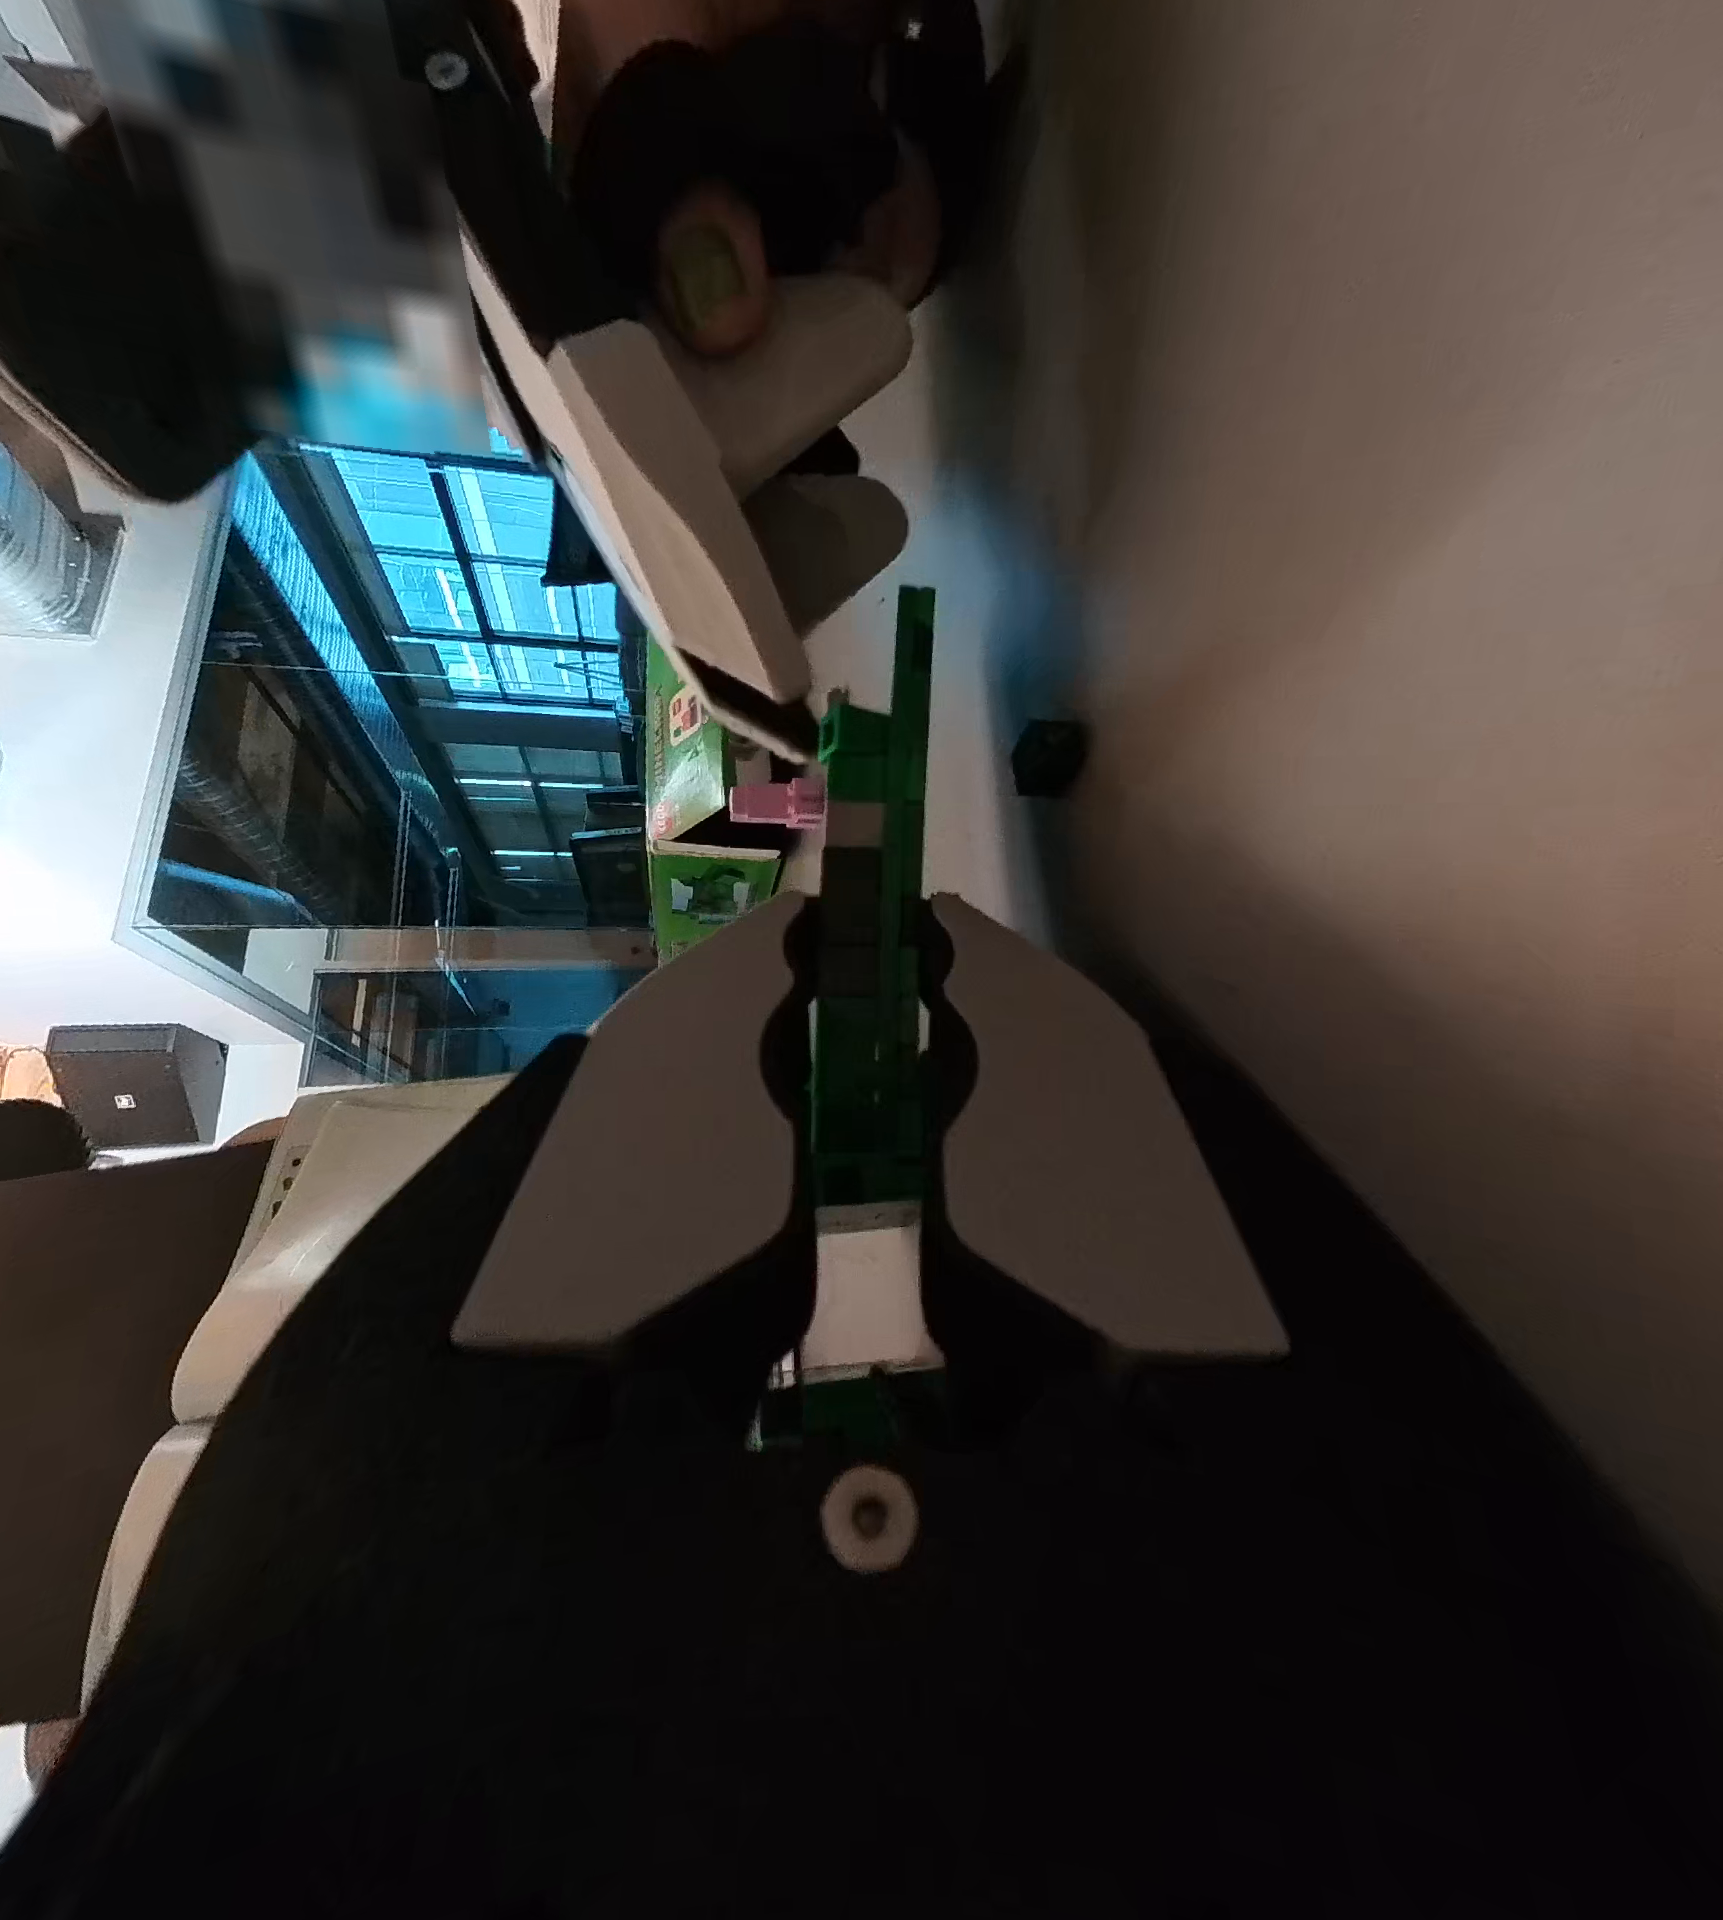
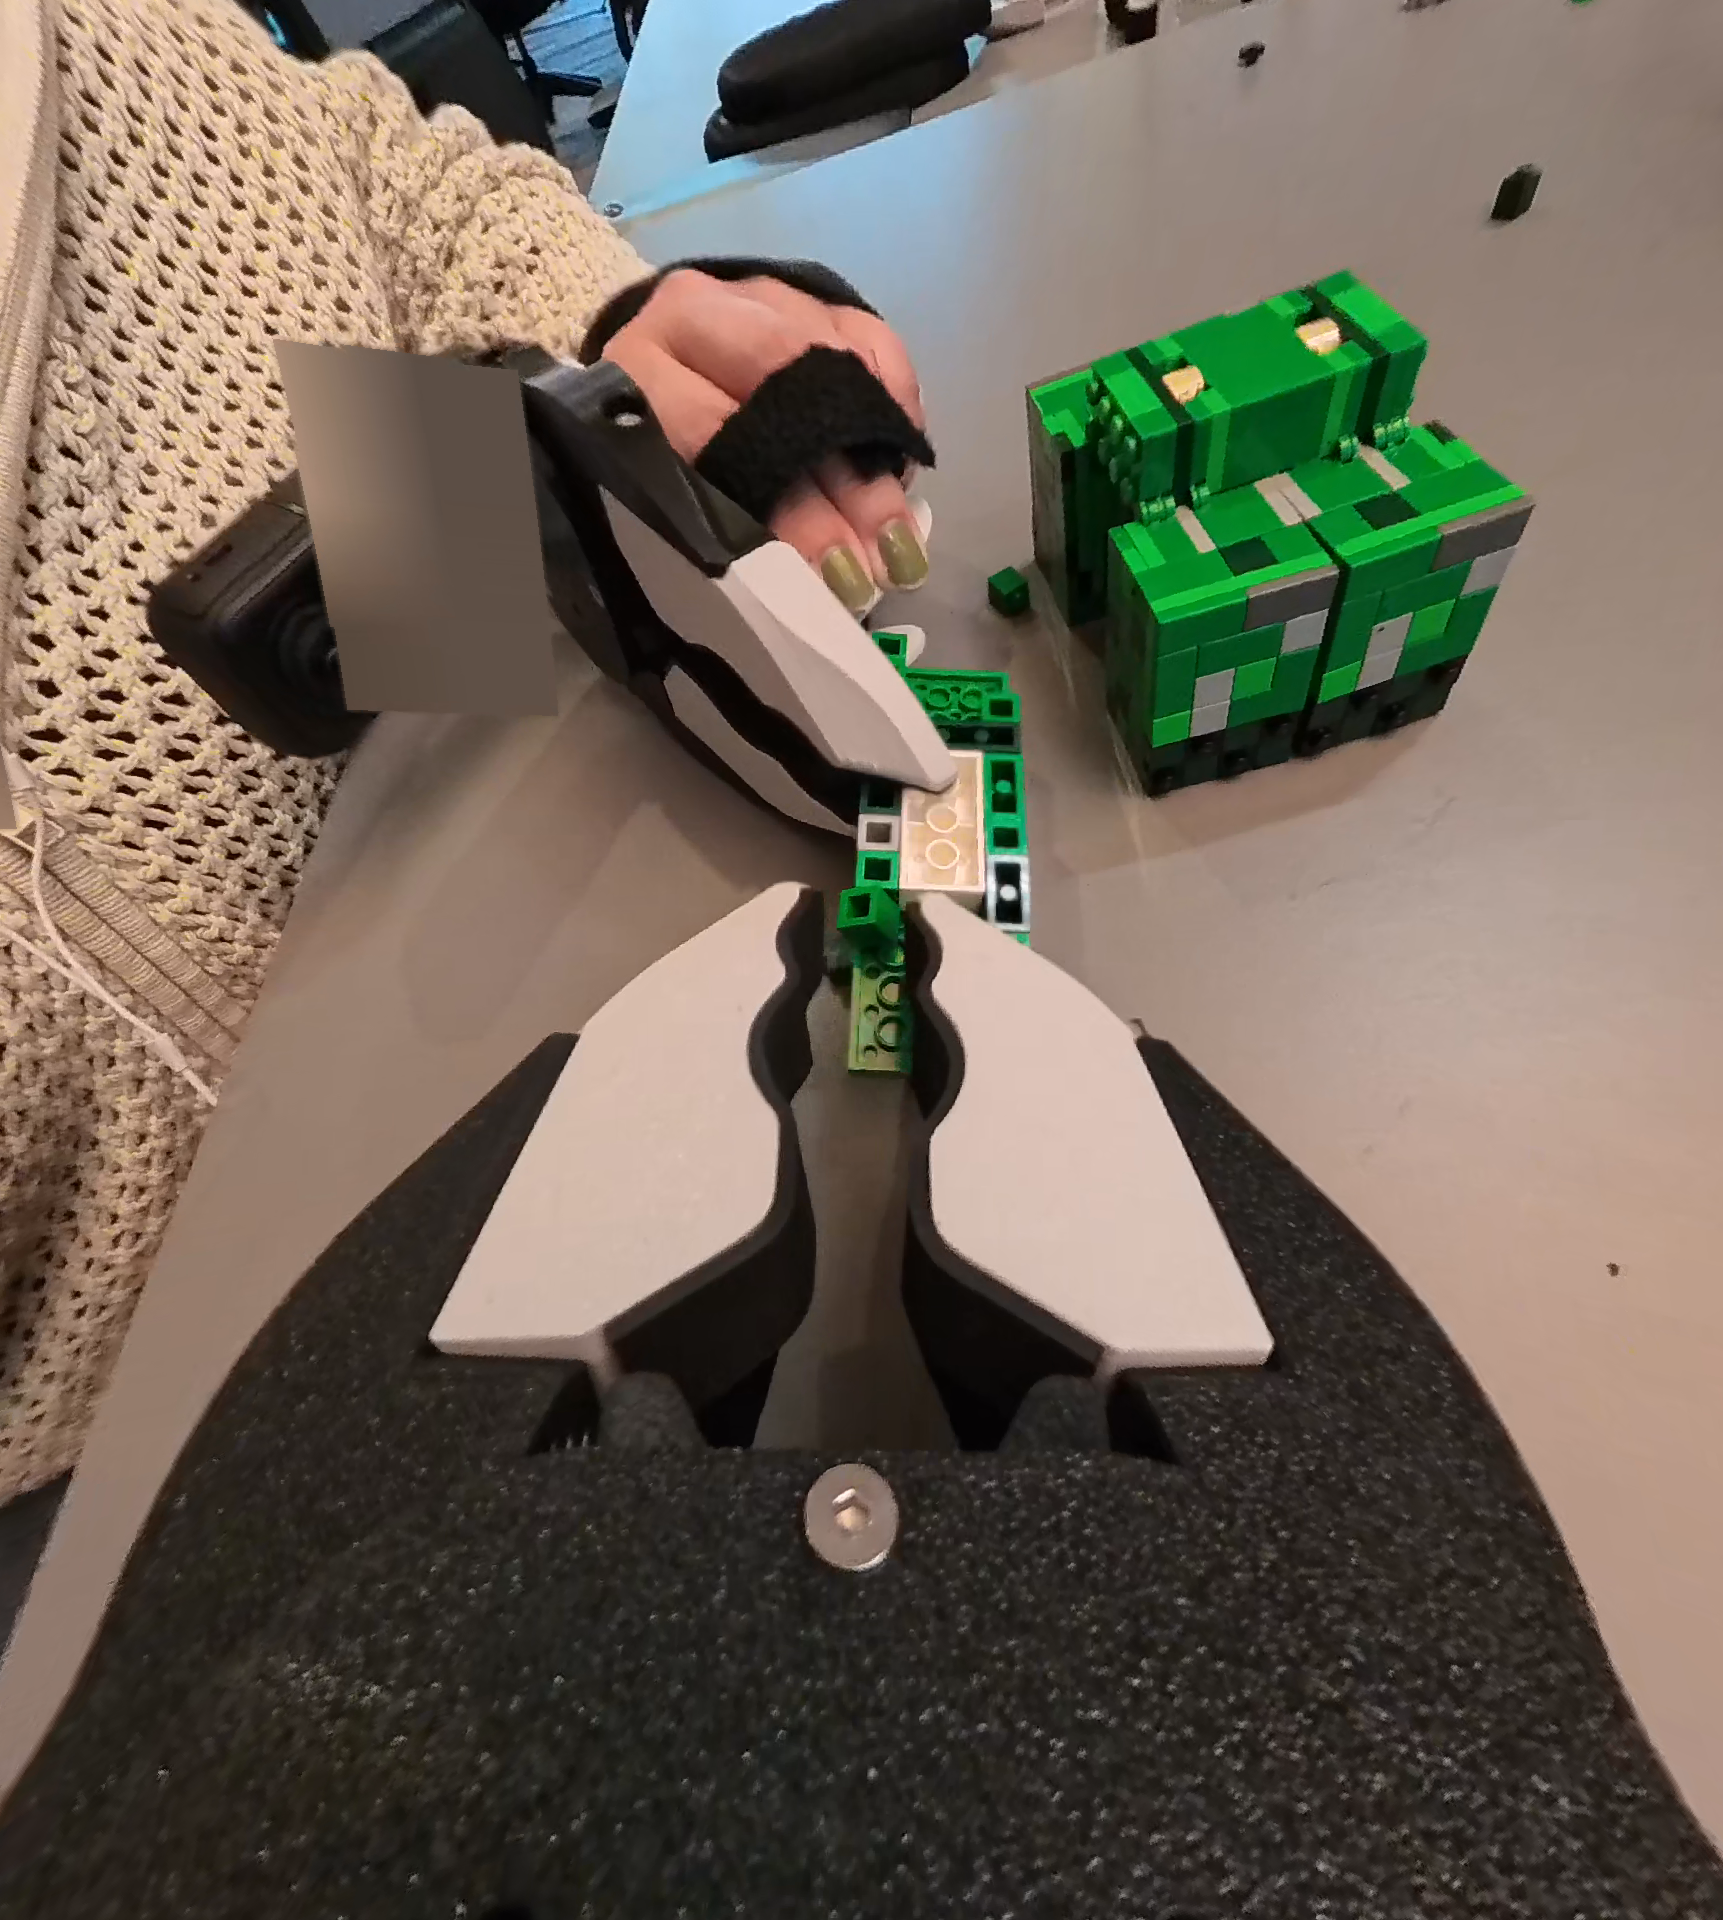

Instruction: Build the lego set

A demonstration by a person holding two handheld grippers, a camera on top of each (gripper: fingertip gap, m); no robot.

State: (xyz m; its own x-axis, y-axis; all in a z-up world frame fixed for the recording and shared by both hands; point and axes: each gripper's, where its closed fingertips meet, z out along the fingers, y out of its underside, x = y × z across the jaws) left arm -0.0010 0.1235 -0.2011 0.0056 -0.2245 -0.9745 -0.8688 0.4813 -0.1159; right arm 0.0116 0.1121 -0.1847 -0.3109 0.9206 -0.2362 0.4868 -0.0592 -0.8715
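My left gripper [image 1: 867, 909] is shut on a flat green lego panel [image 1: 888, 997] and holds it on edge. The right wrist view shows the panel [image 2: 1004, 800] with a white plate in its middle and the left gripper [image 2: 888, 800] clamped on its far part. My right gripper [image 2: 865, 909] is shut on a small green piece [image 2: 869, 920] with a light green plate behind it, pressed against the panel's near end. In the left wrist view the right gripper [image 1: 795, 717] touches that green piece [image 1: 839, 730] at the panel's far end.
A large green block build [image 2: 1272, 561] stands on the grey table [image 2: 1356, 1039] to the right. A loose green cube [image 2: 1008, 592] and a dark piece [image 2: 1515, 194] lie nearby. A green box [image 1: 701, 831] and a pink piece [image 1: 779, 805] sit behind the panel.
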